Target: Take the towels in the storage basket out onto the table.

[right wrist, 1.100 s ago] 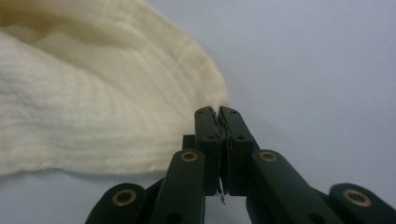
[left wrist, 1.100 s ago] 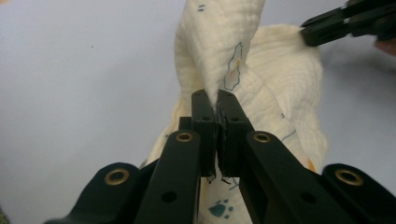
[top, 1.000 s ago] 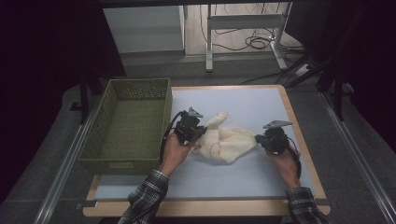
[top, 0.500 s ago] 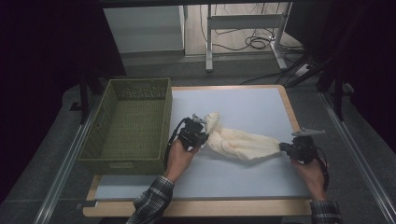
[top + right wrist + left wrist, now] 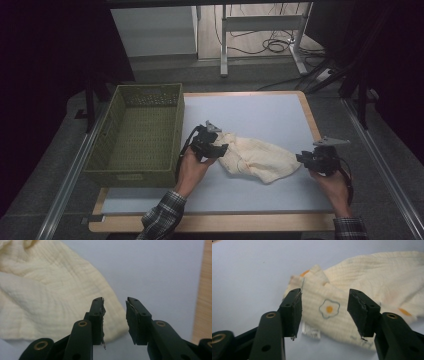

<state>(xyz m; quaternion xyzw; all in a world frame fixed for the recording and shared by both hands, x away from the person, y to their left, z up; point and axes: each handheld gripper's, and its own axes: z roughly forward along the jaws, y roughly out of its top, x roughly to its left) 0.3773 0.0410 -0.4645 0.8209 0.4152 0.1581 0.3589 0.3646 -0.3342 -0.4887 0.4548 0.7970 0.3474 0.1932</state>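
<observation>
A cream crinkled cloth [image 5: 257,157] printed with fried eggs lies bunched in the middle of the pale blue table. My left gripper [image 5: 216,148] sits at the cloth's left end, open, its jaws spread wide over the cloth [image 5: 352,292] with an egg print and a white label between them. My right gripper [image 5: 307,159] rests just off the cloth's right end, open, with nothing between its jaws. In the right gripper view the cloth [image 5: 47,290] lies to the left of the left jaw, its rounded edge just behind it.
A green woven basket [image 5: 137,172] stands on the table's left side, beside my left hand. The table's wooden rim [image 5: 312,117] runs along the right. Bare blue surface [image 5: 260,112] stretches behind the cloth.
My right gripper pulled the cloth's right end outward to the right, then let go and opened. The left gripper's jaws stand open over the cloth's left end. The cloth lies more spread out.
</observation>
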